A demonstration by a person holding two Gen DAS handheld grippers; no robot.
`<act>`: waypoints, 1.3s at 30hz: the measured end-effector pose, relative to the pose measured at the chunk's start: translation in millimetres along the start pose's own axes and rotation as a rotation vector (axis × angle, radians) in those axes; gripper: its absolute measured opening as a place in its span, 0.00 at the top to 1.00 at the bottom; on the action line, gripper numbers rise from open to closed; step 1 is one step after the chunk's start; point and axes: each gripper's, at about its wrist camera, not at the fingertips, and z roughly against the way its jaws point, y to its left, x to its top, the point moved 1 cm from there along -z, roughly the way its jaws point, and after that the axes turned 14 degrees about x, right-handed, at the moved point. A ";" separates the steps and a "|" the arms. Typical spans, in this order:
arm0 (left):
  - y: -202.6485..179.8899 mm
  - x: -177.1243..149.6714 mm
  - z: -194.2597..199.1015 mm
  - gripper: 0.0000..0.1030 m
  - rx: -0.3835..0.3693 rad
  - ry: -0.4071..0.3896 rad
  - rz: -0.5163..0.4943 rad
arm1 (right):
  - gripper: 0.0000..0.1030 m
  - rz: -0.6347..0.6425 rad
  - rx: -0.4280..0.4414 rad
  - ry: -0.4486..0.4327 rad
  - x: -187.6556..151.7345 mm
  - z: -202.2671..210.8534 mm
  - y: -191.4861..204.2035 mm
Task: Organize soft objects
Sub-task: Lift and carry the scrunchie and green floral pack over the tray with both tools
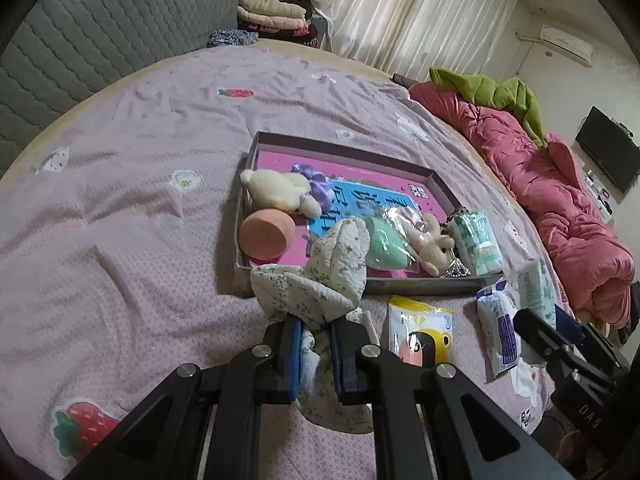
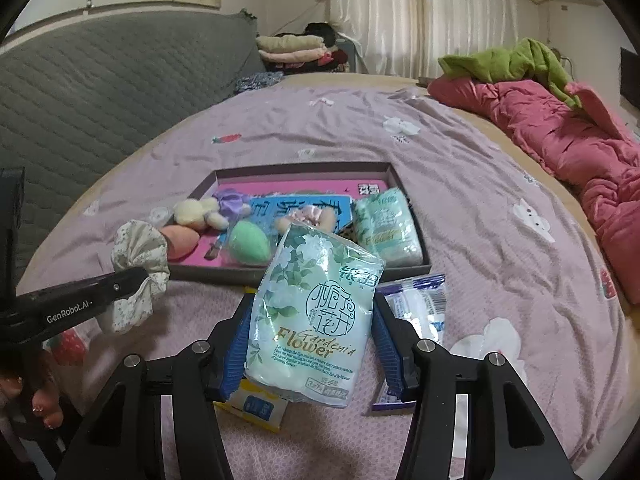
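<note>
I judged the job about half done: the tray (image 1: 436,178) on the bed (image 1: 140,208) already held a cream plush toy (image 1: 276,190), two sponges, a small bear and one tissue pack (image 1: 476,240). Two packets (image 1: 420,334) lay on the bed beside it. My left tongs (image 1: 316,336), tilted downward, were pinching a floral scrunchie (image 1: 332,268) above the tray's near edge. My right tongs (image 2: 308,344), likewise angled down, gripped a gardenia tissue pack (image 2: 316,312) clear of the bed.
</note>
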 end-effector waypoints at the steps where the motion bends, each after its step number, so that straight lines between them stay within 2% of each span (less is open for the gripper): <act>1: 0.5 1.1 1.1 0.88 0.000 -0.004 0.000 | 0.45 0.003 -0.003 -0.005 1.8 1.6 -0.3; 9: -1.5 21.2 12.1 0.88 -0.007 -0.054 0.001 | 0.45 0.006 -0.027 -0.051 19.4 12.0 -7.5; 15: -10.2 35.7 5.5 0.88 -0.004 -0.068 -0.020 | 0.45 -0.007 -0.032 -0.073 36.5 9.5 -15.2; 21: -20.9 46.3 -17.2 0.88 -0.014 -0.034 -0.028 | 0.45 0.015 -0.030 -0.070 50.5 -3.6 -15.1; 27: -27.1 57.5 -38.7 0.88 -0.034 -0.010 -0.017 | 0.45 0.067 -0.079 -0.058 60.6 -17.4 -15.8; 39: -30.7 57.8 -69.8 0.88 -0.039 0.042 -0.035 | 0.45 0.076 -0.112 -0.039 69.4 -48.1 -23.3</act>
